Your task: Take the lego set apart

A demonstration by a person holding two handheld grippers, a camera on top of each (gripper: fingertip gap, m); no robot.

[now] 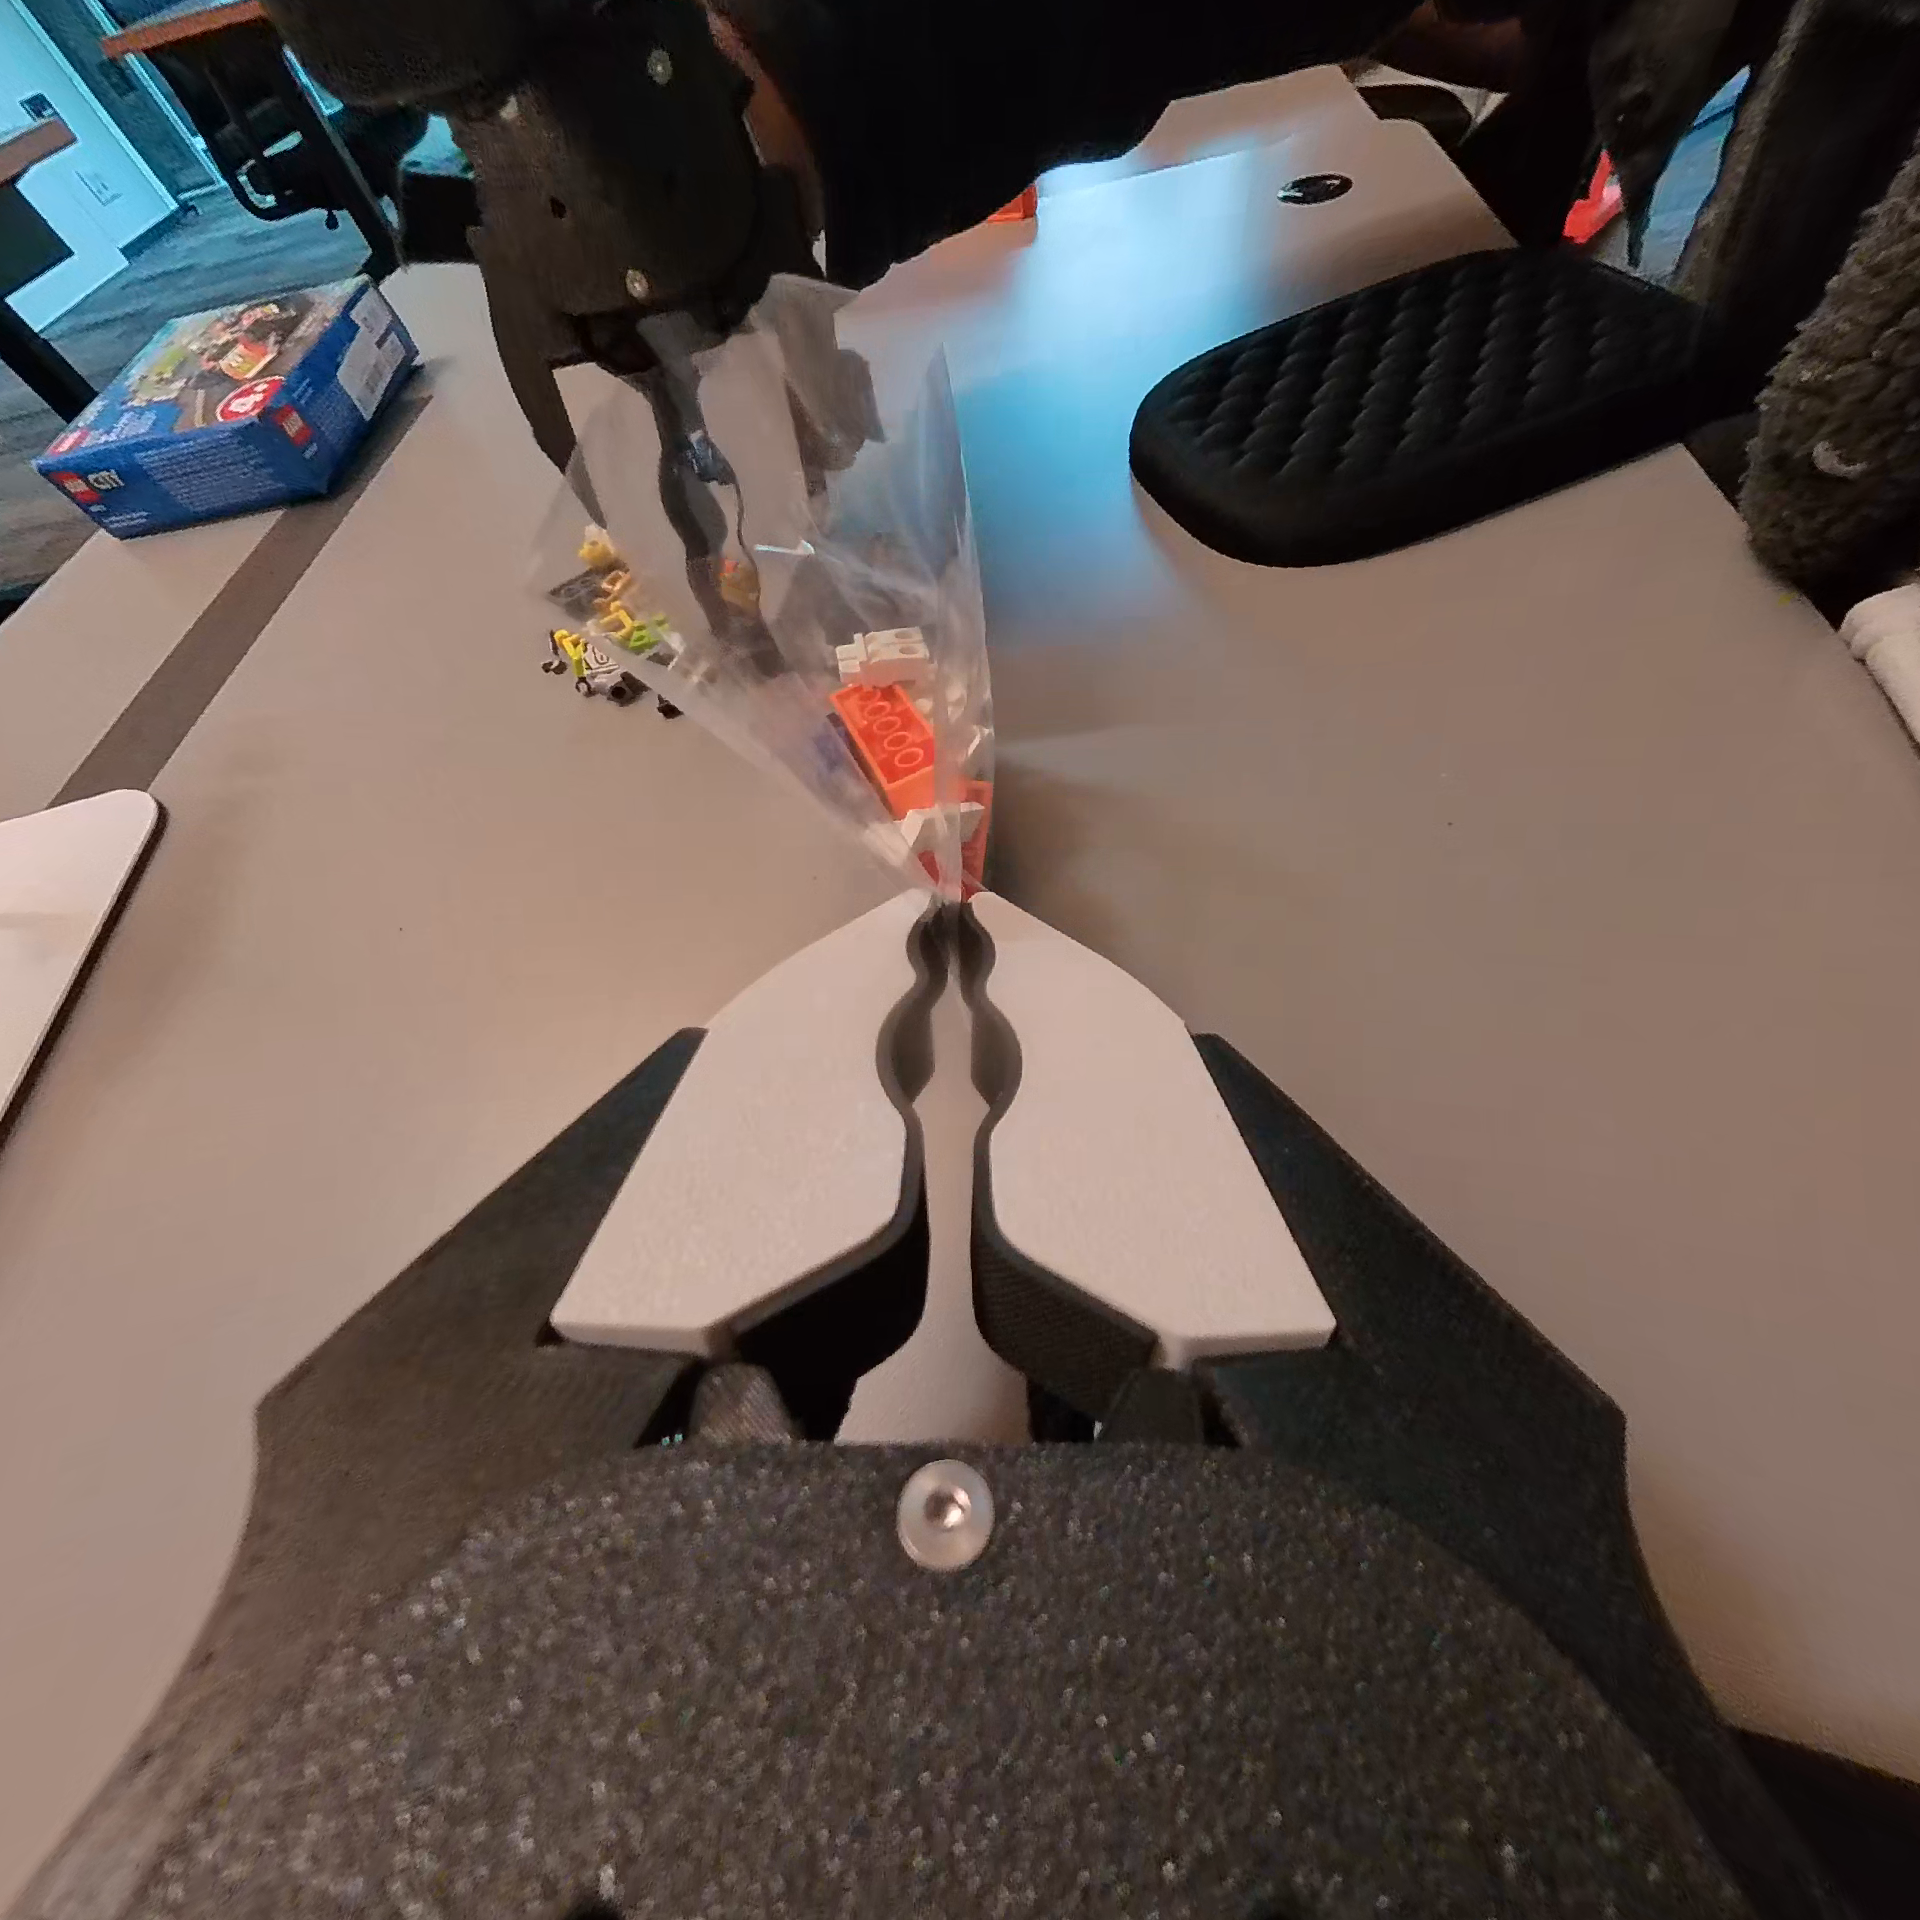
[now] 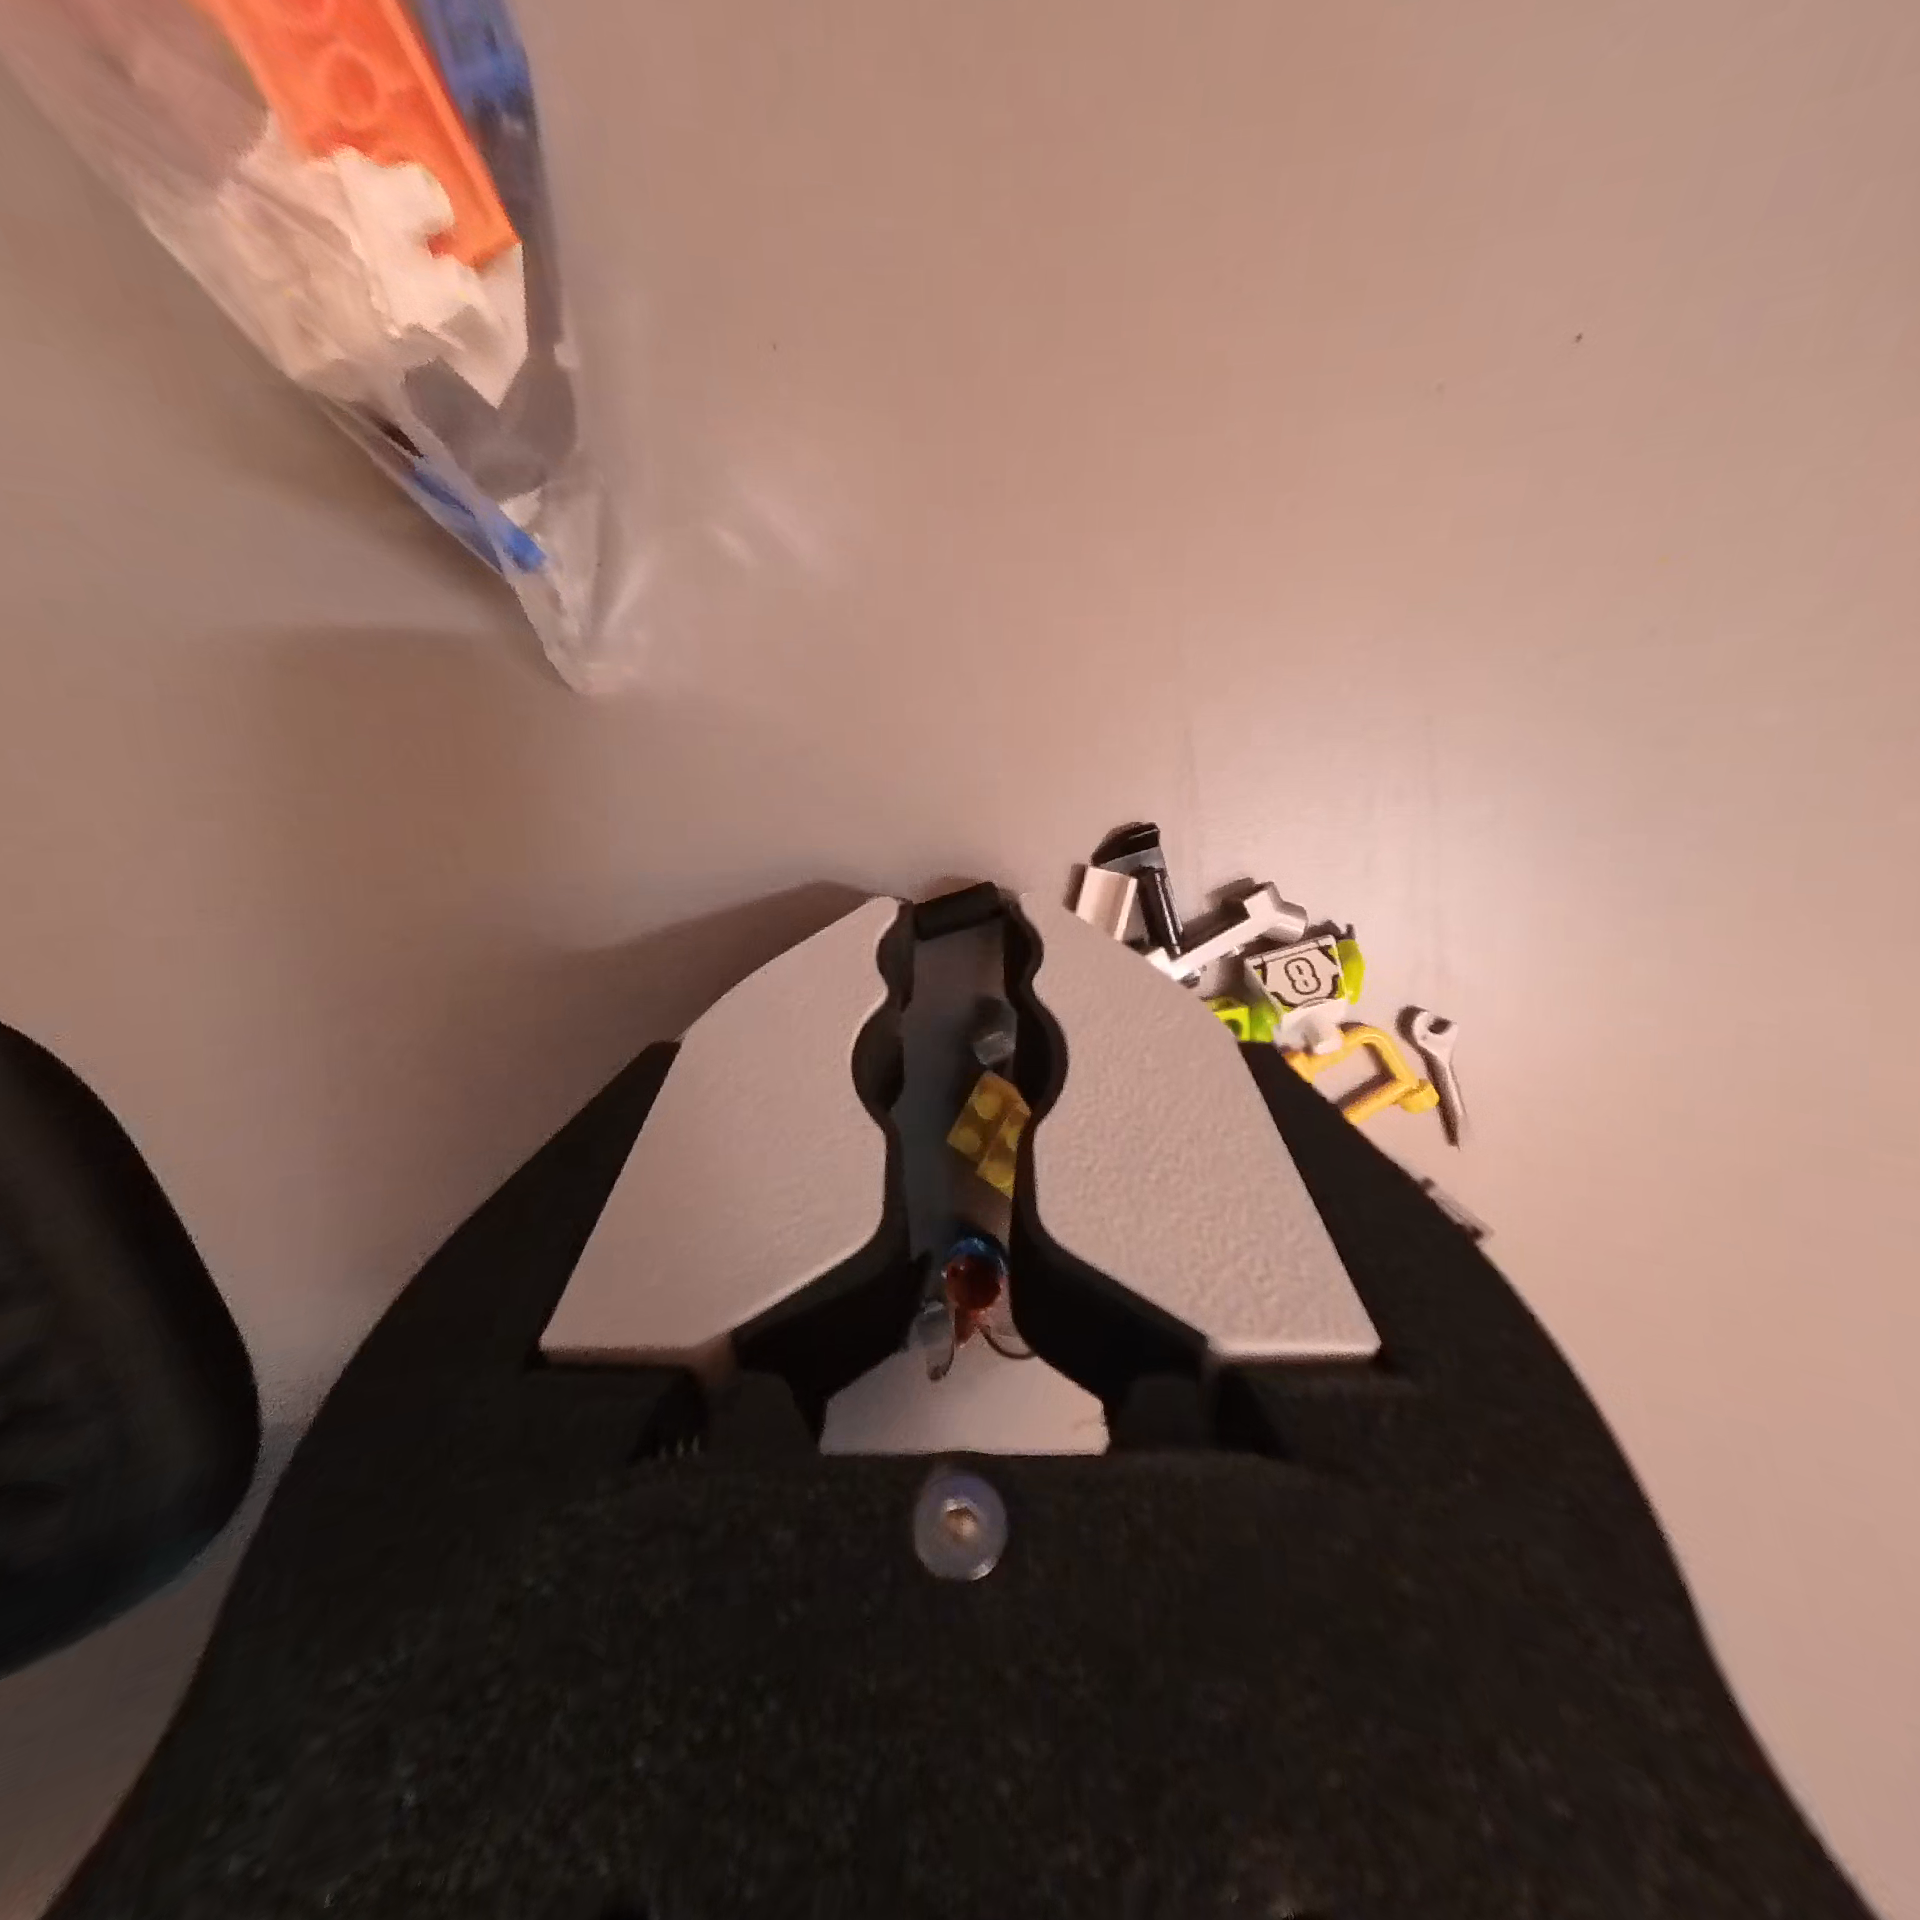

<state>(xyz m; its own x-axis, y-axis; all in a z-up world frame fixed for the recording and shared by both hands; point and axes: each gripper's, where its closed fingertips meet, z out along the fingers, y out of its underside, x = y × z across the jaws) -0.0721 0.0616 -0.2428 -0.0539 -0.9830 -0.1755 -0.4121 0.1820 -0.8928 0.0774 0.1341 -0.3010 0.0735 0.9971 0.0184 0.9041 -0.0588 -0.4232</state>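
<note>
Grey tabletop (image 1: 1351,935) fills both views, with office chairs and desks dim at the back. Above it hangs a clear plastic bag (image 1: 831,623), stretched between the two grippers. The left gripper (image 1: 951,914) has its fingers pressed together on one twisted corner of the bag. The right gripper (image 1: 717,499), seen farther off in the left wrist view, reaches down from above, and its dark fingers look closed on the bag's other end; in its own view a strip of clear plastic with a small yellow piece (image 2: 989,1143) lies between the narrowly parted fingers, so the grip is probable, not certain.

Inside the bag sit an orange brick (image 1: 894,748), white pieces (image 1: 881,655) and some blue pieces (image 2: 520,540). On the table just below lies a small heap of loose pieces (image 2: 1278,987): lime, yellow, white and black, one of them printed.

Farther left a blue printed box (image 1: 234,416) rests on the table, a white board (image 1: 62,914) at the left edge, and a black quilted pad (image 1: 1413,405) to the right.
</note>
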